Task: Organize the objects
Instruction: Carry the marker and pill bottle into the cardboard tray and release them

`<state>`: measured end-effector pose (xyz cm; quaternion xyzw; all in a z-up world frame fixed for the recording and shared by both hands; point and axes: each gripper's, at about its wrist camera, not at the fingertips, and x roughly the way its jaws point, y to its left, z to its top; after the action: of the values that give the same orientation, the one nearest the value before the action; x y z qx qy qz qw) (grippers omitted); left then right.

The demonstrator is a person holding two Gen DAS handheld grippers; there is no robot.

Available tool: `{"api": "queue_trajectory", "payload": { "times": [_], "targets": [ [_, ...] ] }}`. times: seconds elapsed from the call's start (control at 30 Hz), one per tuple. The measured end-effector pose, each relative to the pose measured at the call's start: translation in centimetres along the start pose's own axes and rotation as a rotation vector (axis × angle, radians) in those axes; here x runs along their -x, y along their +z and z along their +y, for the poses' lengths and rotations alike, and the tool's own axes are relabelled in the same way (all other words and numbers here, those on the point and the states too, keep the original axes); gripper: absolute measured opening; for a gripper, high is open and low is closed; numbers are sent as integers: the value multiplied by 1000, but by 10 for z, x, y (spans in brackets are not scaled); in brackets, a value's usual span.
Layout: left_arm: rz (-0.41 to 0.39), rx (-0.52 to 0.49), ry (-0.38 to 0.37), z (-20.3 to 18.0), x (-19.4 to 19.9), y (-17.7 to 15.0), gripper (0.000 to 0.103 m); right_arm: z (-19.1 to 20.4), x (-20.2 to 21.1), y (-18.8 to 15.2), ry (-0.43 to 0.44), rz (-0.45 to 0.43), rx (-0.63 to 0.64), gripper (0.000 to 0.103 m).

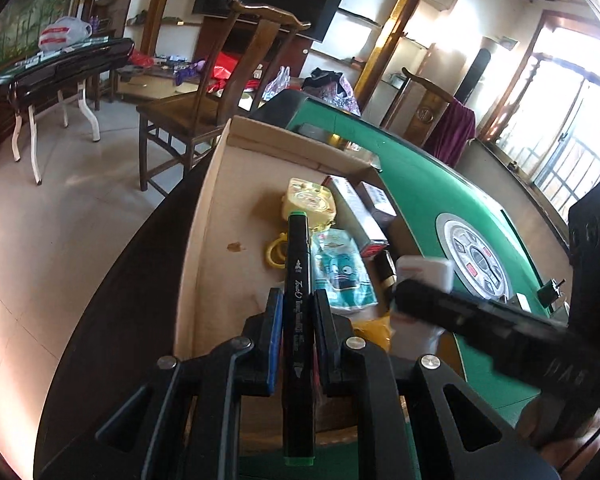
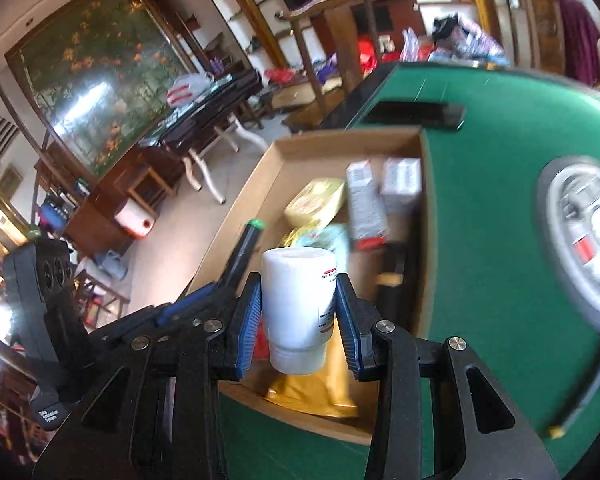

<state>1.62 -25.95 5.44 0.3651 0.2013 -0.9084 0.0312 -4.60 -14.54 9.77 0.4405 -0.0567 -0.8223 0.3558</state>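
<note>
Nearest the left wrist camera, the left gripper [image 1: 298, 312] has its blue-padded jaws closed tight on a black marker pen with green end caps [image 1: 297, 280]. The pen's long axis runs straight along the fingers, one green cap pointing away over the box, the other back toward the camera. It hangs above the near end of a shallow brown cardboard box [image 1: 204, 216] resting on a green felt table [image 1: 428, 184].

Inside the box, from left to right, lie a yellow ring-shaped item [image 1: 275, 254], a pale yellow rounded case [image 1: 310, 200], a teal cartoon-printed pouch [image 1: 342, 276], and two white rectangular cartons [image 1: 356, 210] along the right wall.

Further right, the right gripper [image 2: 298, 312] holds a white plastic bottle with a printed label [image 2: 298, 308], jaws partly open and pressing its sides. The bottle's long axis also follows the fingers, flat base facing away, above the box's near end and a yellow packet [image 2: 320, 392].
</note>
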Motion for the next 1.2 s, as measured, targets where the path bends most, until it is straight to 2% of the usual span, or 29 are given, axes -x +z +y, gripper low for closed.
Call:
{"api": "queue_trajectory", "payload": {
  "times": [0.27, 0.63, 0.9, 1.2],
  "targets": [
    [27, 33, 14, 12, -17, 2, 13, 9, -40, -9, -31, 57, 34, 36],
    [16, 44, 37, 18, -14, -3, 13, 7, -60, -2, -19, 68, -12, 36],
    [8, 74, 4, 25, -12, -2, 13, -1, -71, 3, 6, 59, -90, 36],
    [-6, 102, -21, 27, -10, 0, 14, -1, -68, 4, 21, 67, -90, 37]
  ]
}}
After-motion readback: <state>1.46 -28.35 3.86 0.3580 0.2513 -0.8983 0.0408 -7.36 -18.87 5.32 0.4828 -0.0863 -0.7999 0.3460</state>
